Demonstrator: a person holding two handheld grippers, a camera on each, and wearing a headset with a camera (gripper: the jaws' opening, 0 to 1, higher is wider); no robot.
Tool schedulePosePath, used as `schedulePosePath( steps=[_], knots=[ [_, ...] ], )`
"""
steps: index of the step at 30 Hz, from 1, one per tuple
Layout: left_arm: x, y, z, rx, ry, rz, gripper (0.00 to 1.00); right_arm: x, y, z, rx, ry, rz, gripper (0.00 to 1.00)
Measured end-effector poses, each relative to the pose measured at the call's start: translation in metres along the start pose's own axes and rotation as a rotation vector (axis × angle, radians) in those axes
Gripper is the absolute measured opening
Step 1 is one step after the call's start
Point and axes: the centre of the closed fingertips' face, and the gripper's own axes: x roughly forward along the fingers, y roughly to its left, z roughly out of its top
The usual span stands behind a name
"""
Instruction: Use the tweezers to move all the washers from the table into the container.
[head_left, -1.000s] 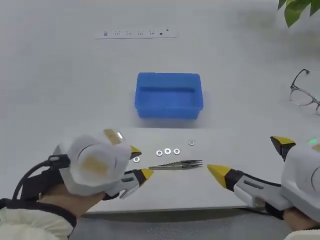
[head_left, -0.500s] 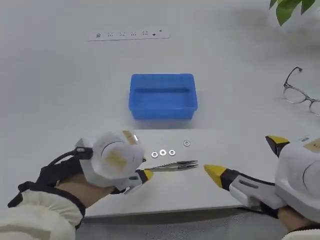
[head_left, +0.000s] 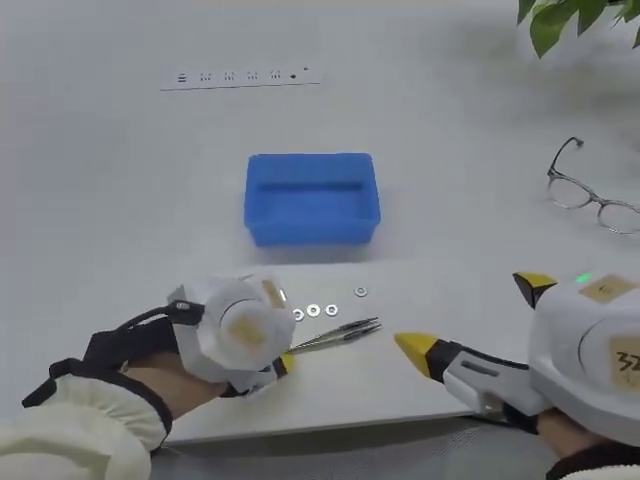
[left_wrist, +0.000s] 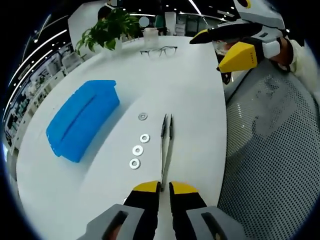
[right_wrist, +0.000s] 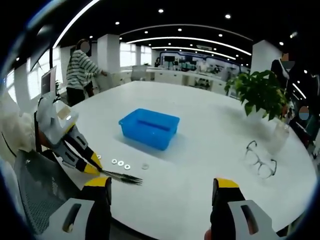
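The blue container (head_left: 312, 198) stands mid-table. Before it, several washers (head_left: 314, 311) lie in a short row on the white mat (head_left: 440, 300), with one more washer (head_left: 360, 292) off to the right. The metal tweezers (head_left: 337, 335) lie just below the row. My left gripper (head_left: 285, 362) is shut on their handle end. In the left gripper view its jaws (left_wrist: 165, 187) pinch the tweezers (left_wrist: 166, 145) beside the washers (left_wrist: 137, 150) and container (left_wrist: 82, 120). My right gripper (head_left: 472, 316) hangs open to the right, holding nothing; its own view (right_wrist: 161, 185) looks at the container (right_wrist: 149, 127).
A pair of glasses (head_left: 590, 195) lies at the right. A power strip (head_left: 240, 76) sits at the far side, and plant leaves (head_left: 560, 18) hang in at the top right. The mat's front edge runs close to the table edge. A person (right_wrist: 85, 70) stands far behind.
My left gripper has moved right and closed on the tweezers' handle end. The tweezers' tips have swung slightly away from me. The right gripper has stayed open.
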Motion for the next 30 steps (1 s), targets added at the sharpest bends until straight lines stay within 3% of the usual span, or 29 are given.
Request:
schedulePosePath(
  steps=[6,14,25,30],
  knots=[
    [0.001,0.004,0.001,0.001,0.011,0.015,0.00,0.000,-0.001,-0.001,-0.009,0.000,-0.002,0.81],
    [-0.010,0.005,0.008,-0.039,-0.021,0.024,0.00,0.000,0.005,0.000,-0.033,-0.001,0.016,0.80],
    [-0.050,-0.003,0.033,-0.068,-0.121,0.084,0.00,-0.003,0.011,0.004,-0.065,-0.024,0.031,0.76],
    [-0.068,-0.006,0.046,-0.100,-0.177,0.111,0.00,-0.004,0.019,0.006,-0.078,-0.040,0.070,0.72]
  ],
)
